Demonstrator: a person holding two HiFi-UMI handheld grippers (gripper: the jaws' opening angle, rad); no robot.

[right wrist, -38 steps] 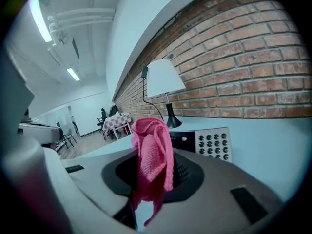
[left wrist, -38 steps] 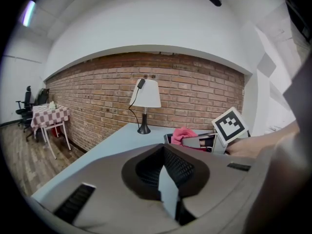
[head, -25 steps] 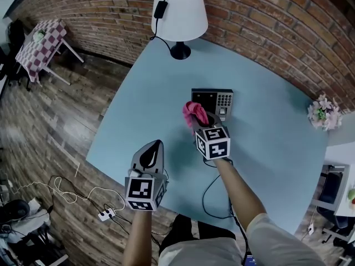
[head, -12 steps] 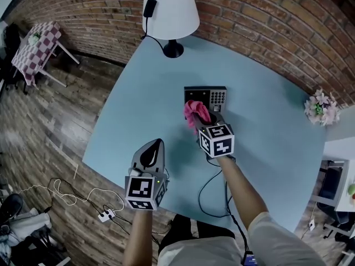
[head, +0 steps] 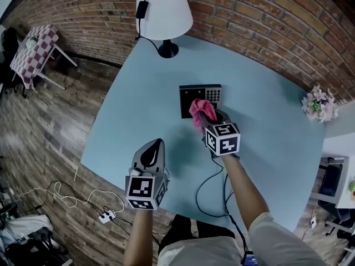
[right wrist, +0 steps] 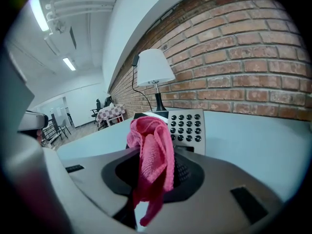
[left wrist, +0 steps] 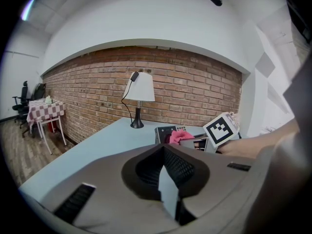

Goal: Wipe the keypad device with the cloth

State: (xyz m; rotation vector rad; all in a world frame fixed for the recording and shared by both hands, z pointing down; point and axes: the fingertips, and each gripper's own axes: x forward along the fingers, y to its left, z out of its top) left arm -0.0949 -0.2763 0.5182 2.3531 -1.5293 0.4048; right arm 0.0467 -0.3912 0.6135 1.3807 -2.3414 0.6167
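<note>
On the keypad device (head: 199, 100), which lies near the middle of the desk (head: 266, 126), the pink cloth (head: 201, 111) covers the near middle of the face. You see only the dark panel to the cloth's left and the block of round buttons at the device's far right corner. Whether the cloth presses on the face or hangs just over it cannot be told. Your right gripper (head: 205, 121) sits just on your side of the device, pinching the cloth. The cloth's folds spill up and forward, hiding the jaw tips in that gripper's own view. Your left gripper (head: 156, 144) is well apart from the device, nearer you and to its left, jaws drawn together with nothing between them. Beyond the device, the lamp (head: 163, 13) is cut off at the top of the head view. A dark cable (head: 196, 190) loops on your side of the device, its end lost beside your right arm. The flowers (head: 318, 105), far to the device's right, are blurred. You have two grippers, one cloth, one keypad device, one lamp, one cable and one bunch of flowers.
</note>
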